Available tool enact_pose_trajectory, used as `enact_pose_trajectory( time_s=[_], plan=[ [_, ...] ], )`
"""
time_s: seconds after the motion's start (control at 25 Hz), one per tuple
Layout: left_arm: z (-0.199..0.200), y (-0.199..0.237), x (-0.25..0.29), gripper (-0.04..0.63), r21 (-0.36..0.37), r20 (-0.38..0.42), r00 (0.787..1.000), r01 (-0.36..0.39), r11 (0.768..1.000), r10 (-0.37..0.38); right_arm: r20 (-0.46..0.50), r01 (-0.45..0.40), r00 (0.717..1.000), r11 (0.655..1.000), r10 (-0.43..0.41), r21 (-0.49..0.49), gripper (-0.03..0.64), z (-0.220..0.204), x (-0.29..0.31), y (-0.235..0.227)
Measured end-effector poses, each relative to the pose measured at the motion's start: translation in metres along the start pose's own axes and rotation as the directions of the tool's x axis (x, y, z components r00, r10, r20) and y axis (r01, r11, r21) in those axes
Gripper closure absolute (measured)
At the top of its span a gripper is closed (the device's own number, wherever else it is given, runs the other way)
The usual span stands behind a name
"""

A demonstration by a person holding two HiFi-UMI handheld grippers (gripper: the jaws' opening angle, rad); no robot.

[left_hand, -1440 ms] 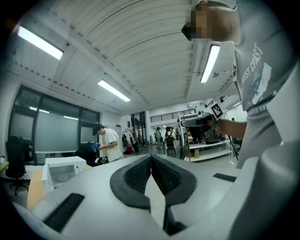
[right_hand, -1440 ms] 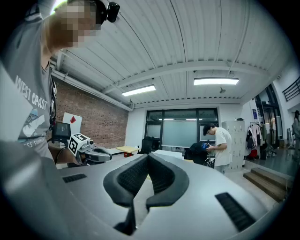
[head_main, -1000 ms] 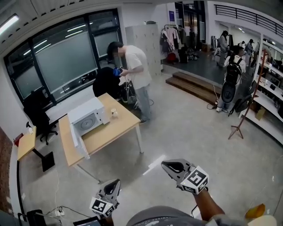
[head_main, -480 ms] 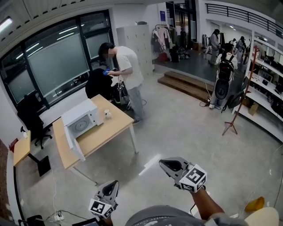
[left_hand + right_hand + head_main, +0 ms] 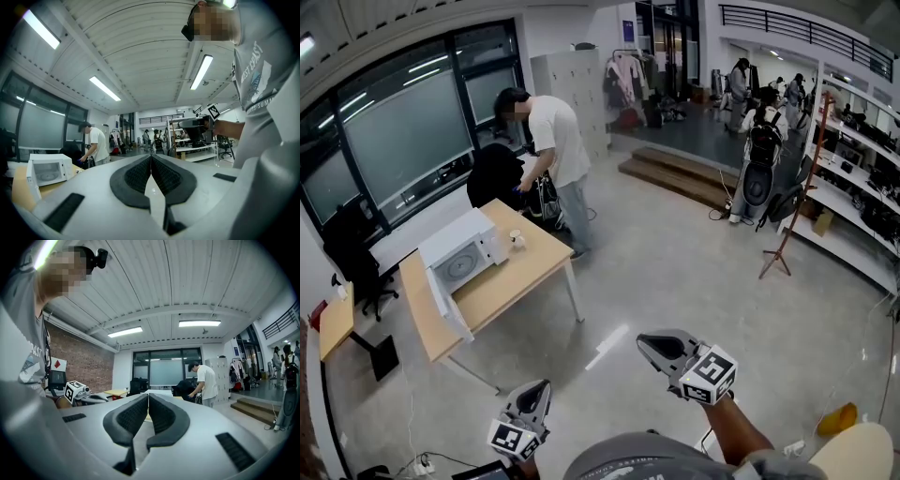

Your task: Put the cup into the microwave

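Observation:
A small white cup (image 5: pixel 517 238) stands on the far corner of a wooden table (image 5: pixel 516 281), just right of a white microwave (image 5: pixel 461 257) whose door hangs open toward the front. Both are across the room from me. In the head view my left gripper (image 5: pixel 540 385) and right gripper (image 5: pixel 648 343) float low over the floor, well short of the table. The left gripper (image 5: pixel 151 157) has its pads pressed together on nothing, with the microwave (image 5: pixel 46 169) far off to its left. The right gripper (image 5: pixel 148 396) is likewise shut and empty.
A person in a white shirt (image 5: pixel 553 141) bends over a bag behind the table's far corner. A black office chair (image 5: pixel 356 258) and a small desk (image 5: pixel 333 323) sit at the left. A wooden stand (image 5: pixel 783 234), shelving (image 5: pixel 862 197) and steps (image 5: pixel 675 178) are to the right.
The head view has swung, so the table, microwave and person now sit further left and lower in the picture. Both grippers stay shut and hold nearly the same places.

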State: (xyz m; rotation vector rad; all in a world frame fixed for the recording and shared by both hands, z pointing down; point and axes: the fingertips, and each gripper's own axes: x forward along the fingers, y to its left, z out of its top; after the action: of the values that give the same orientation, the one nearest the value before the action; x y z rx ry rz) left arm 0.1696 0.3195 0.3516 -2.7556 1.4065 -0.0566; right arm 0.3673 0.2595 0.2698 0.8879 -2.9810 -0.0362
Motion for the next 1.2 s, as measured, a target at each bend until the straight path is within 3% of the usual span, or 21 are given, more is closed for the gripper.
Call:
enact_pose_trajectory(
  time_s=[0.52, 0.88, 1.2],
  plan=[
    [-0.006, 0.018, -0.029, 0.574, -0.005, 0.016, 1.0, -0.013, 1.0, 0.013, -0.014, 0.009, 1.0, 1.0, -0.009, -0.003, 0.6, -0.006, 0.022, 0.021],
    [-0.013, 0.045, -0.022, 0.574, -0.025, -0.03, 0.997, -0.067, 0.997, 0.066, -0.017, -0.027, 0.999, 0.999, 0.028, 0.034, 0.6, -0.008, 0.065, -0.011],
    [-0.028, 0.103, 0.032, 0.574, -0.03, -0.073, 0.991, -0.117, 0.993, 0.115, -0.005, -0.092, 0.996, 0.993, 0.093, 0.073, 0.6, -0.032, 0.142, -0.071]
  ],
)
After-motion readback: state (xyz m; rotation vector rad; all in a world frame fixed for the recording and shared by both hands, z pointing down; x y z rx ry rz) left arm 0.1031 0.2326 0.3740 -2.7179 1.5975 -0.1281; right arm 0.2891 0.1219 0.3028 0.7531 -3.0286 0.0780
